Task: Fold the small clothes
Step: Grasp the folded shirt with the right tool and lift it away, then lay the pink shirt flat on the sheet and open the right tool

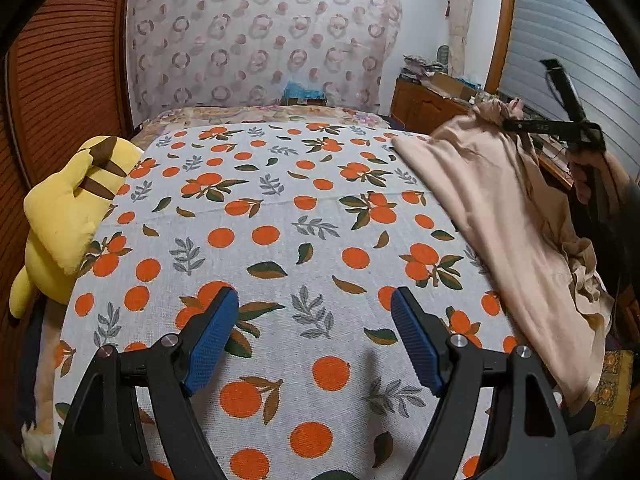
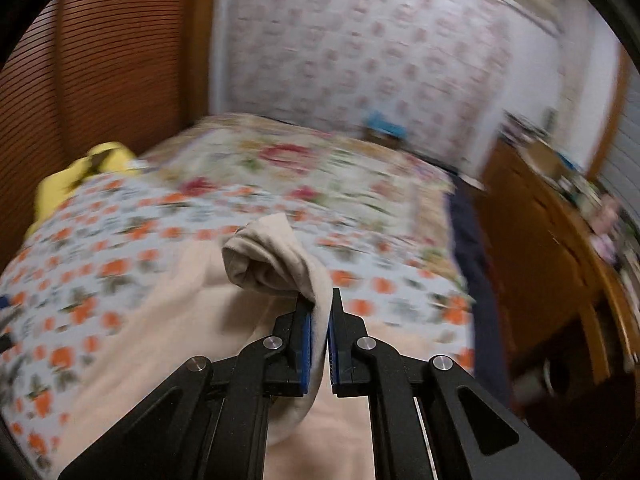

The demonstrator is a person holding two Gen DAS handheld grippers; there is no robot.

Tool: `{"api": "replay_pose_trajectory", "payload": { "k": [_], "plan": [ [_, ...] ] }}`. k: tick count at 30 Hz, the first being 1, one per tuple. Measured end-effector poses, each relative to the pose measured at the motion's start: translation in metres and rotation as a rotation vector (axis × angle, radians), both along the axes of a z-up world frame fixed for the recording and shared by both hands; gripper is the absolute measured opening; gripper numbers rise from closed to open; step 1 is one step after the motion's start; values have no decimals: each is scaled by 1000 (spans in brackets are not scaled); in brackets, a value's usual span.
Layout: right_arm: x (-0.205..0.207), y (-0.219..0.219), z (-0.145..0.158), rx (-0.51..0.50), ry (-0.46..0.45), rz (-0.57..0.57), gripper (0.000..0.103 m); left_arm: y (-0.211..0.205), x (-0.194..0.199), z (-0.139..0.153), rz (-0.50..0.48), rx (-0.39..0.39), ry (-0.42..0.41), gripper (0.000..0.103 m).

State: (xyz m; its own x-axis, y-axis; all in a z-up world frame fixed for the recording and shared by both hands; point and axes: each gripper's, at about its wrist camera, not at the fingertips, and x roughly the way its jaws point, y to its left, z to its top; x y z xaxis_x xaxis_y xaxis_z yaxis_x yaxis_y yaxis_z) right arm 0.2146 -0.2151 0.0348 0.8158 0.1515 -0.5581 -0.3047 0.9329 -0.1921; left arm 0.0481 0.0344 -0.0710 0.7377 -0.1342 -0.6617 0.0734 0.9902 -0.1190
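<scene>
A pale pink garment (image 1: 504, 216) hangs down onto the right side of the orange-print cloth (image 1: 280, 240). My right gripper (image 2: 320, 312) is shut on a bunched edge of the pink garment (image 2: 276, 260) and holds it up above the bed; it also shows in the left wrist view (image 1: 520, 125) at the far right. My left gripper (image 1: 314, 304) is open and empty, hovering over the orange-print cloth to the left of the garment. The right wrist view is blurred.
A yellow plush toy (image 1: 68, 212) lies at the bed's left edge by the wooden slatted wall (image 1: 64, 80). A wooden cabinet (image 1: 424, 100) with clutter stands at the right. A floral bedspread (image 2: 320, 164) lies beyond the orange-print cloth.
</scene>
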Motion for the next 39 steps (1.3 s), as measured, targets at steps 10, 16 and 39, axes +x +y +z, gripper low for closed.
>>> {"api": "replay_pose_trajectory", "payload": {
  "k": [10,16,39],
  "plan": [
    [-30,-26,-7,53,29,-71,31,-10,0,9,-21,2,-21,79],
    [-117,-41,-16,106,49,32,34,-39,7,27,-79,-4,-59,79],
    [-249,-95,-41,165,67,71,3,-146,12,35,-309,20,-53,79]
  ]
}}
